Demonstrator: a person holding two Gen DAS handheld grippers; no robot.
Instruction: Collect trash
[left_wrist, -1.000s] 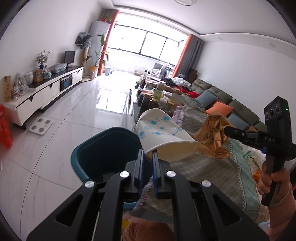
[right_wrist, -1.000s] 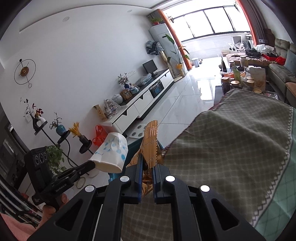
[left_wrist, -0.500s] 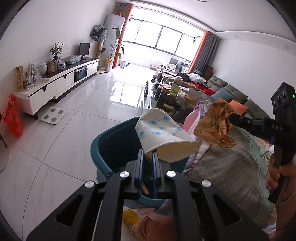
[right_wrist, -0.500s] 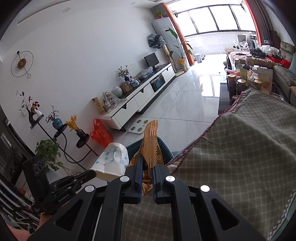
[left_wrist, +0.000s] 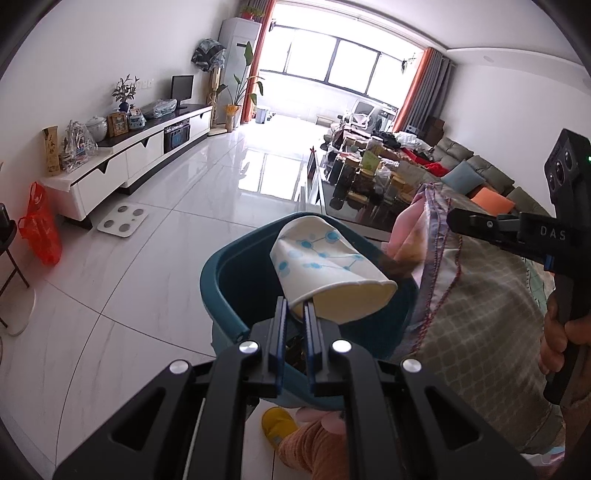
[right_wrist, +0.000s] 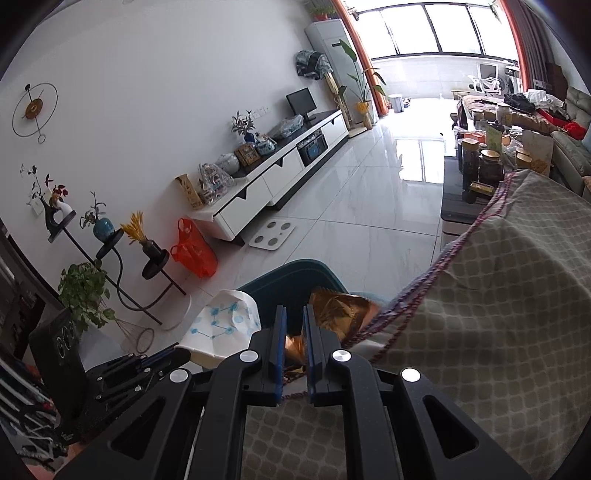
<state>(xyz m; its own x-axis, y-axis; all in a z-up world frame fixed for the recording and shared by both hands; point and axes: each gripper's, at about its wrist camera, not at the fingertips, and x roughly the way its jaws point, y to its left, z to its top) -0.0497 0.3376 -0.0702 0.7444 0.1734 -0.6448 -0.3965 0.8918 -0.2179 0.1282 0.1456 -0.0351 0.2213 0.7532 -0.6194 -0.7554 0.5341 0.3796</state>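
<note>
My left gripper (left_wrist: 294, 304) is shut on the rim of a white paper cup with blue dots (left_wrist: 325, 269). It holds the cup on its side over the teal bin (left_wrist: 221, 273) on the floor. My right gripper (right_wrist: 294, 310) stands above the same bin (right_wrist: 295, 269), its jaws almost together. The crumpled copper-gold wrapper (right_wrist: 340, 317) lies loose just past its tips, tipped to the right over the bin's mouth. In the left wrist view the right gripper (left_wrist: 448, 221) has a bare tip. The cup (right_wrist: 221, 325) shows at the left.
A table under a checked cloth (right_wrist: 480, 332) borders the bin on the right. A red bag (right_wrist: 194, 253), a floor scale (right_wrist: 271, 234), a plant stand (right_wrist: 110, 243) and a low white cabinet (left_wrist: 140, 162) lie to the left. A yellow slipper (left_wrist: 279, 424) is by the bin.
Both grippers moved from over the table to above the bin. The wrapper has left the right gripper's tips and hangs lower over the bin. The cup stays pinched.
</note>
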